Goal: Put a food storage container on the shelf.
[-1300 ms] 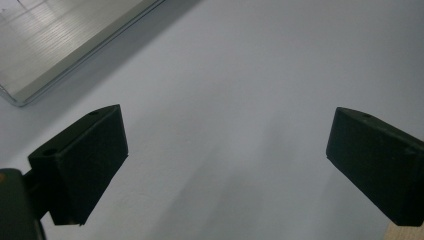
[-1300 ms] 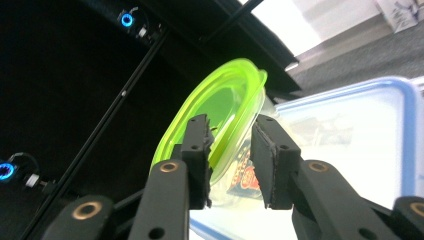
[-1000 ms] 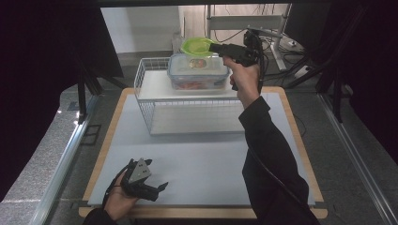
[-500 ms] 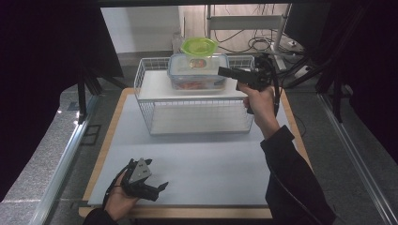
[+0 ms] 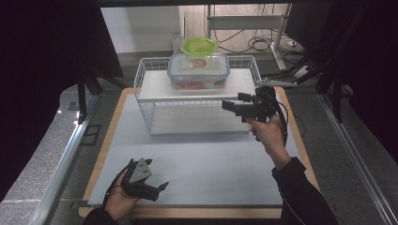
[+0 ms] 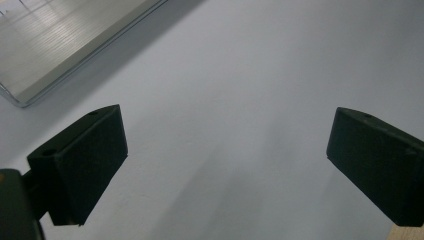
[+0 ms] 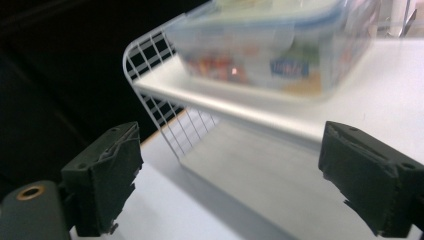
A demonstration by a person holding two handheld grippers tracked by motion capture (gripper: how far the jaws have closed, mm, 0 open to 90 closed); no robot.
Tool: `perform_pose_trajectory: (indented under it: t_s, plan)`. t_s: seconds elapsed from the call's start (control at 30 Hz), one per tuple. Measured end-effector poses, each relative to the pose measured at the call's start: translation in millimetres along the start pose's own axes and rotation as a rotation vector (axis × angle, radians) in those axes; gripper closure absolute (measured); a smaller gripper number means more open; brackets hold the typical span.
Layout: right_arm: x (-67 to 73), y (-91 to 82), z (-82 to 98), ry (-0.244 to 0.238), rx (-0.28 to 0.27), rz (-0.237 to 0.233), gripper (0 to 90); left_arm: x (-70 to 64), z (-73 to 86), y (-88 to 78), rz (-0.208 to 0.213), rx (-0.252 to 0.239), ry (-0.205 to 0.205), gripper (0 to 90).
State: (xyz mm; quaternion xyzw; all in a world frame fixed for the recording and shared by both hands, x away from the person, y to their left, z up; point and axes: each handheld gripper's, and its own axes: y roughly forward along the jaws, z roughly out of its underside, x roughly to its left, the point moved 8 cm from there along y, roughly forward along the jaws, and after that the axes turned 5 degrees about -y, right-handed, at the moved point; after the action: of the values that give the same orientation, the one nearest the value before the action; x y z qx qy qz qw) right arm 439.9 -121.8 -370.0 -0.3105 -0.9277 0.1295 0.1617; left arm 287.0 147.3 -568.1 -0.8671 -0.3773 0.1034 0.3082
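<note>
On rack (image 5: 150, 101) top: box (image 5: 199, 71), bowl (image 5: 199, 46) behind | right gripper (image 5: 228, 106) beside rack, below box, wide, just been opening, empty | left gripper (image 5: 162, 188) wide on counter (image 5: 197, 164)

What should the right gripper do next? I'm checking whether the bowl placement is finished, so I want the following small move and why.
Probably keep drawing the right gripper back toward the person and down to the white mat. Its jaws have just been opening and hold nothing, while the green bowl already sits on the lidded food container atop the wire rack. The left gripper rests open near the mat's front edge.
</note>
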Motion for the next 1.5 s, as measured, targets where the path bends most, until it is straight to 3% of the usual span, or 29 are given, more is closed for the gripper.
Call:
perform_pose_trajectory:
  t_s: [0.5,1.07,1.33,1.5]
  plan:
    - [3.2,-8.9,80.2,-0.157,0.139,0.071,3.3,-0.6,-0.2,0.4,0.003,-0.002,-0.003,2.6]
    - [7.7,-19.6,158.8,-0.214,0.232,0.122,0.8,-2.3,0.0,0.9,0.007,-0.003,-0.004,2.5]
    - [7.7,-24.4,198.3,-0.242,0.331,0.147,0.0,-2.8,1.2,2.3,0.011,0.001,0.001,2.3]
    - [4.2,-29.0,228.5,-0.231,0.428,0.157,0.0,-2.9,2.3,3.5,0.012,0.006,0.001,2.2]
